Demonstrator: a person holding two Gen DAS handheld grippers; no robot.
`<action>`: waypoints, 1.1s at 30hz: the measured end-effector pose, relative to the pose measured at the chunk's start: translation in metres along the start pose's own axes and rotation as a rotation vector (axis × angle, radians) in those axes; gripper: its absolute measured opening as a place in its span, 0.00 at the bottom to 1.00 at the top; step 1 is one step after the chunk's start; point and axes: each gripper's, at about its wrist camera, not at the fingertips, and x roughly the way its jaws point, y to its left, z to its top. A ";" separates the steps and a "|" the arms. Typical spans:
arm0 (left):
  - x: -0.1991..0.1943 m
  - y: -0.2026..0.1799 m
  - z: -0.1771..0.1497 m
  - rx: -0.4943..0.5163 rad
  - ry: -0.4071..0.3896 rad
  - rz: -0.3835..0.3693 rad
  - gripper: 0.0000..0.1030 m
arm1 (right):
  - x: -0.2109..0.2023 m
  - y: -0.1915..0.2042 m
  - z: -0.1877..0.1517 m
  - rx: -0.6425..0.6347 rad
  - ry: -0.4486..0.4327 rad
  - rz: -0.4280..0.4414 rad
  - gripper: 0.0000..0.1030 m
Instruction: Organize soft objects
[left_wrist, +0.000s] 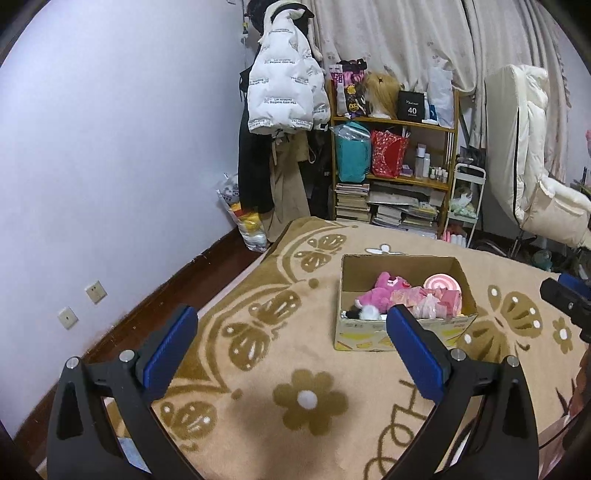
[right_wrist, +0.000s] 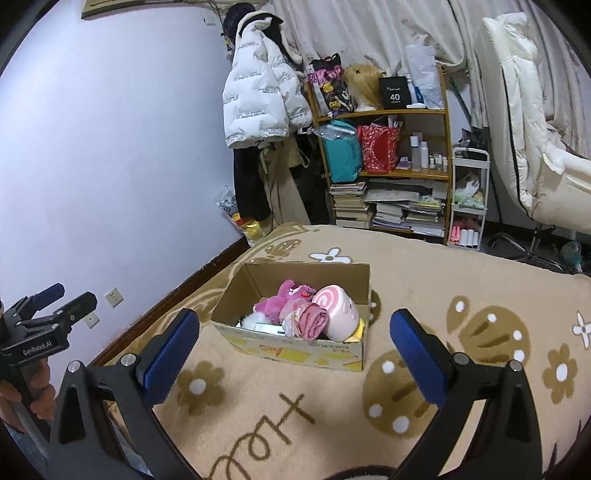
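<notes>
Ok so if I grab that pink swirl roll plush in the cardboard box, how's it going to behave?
The pink swirl roll plush looks stuffed and plump, so it will probably squash between the fingers rather than resist. It seems light for its bulk. Its rounded shape leans on pink cloth inside the cardboard box, so it may roll or shift neighbours when lifted.

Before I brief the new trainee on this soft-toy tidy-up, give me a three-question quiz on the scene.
1. True or false: the left hand-held gripper holds a toy.
2. Where does the pink plush lie? A) on the blanket B) in the cardboard box C) on the shelf
3. Fill in: the box sits on a beige ____ with brown flowers.

Key: 1 false, both it and the right hand-held gripper are open and empty; 2 B; 3 blanket.
</notes>
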 end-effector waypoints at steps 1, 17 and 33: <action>0.000 0.001 -0.002 -0.005 0.001 -0.003 0.98 | -0.001 -0.002 -0.002 0.004 -0.002 -0.003 1.00; 0.028 0.001 -0.030 0.005 0.032 0.014 0.98 | 0.000 -0.023 -0.036 0.036 -0.042 -0.017 1.00; 0.043 -0.014 -0.037 0.042 0.062 0.009 0.98 | 0.010 -0.027 -0.046 0.027 -0.027 -0.044 1.00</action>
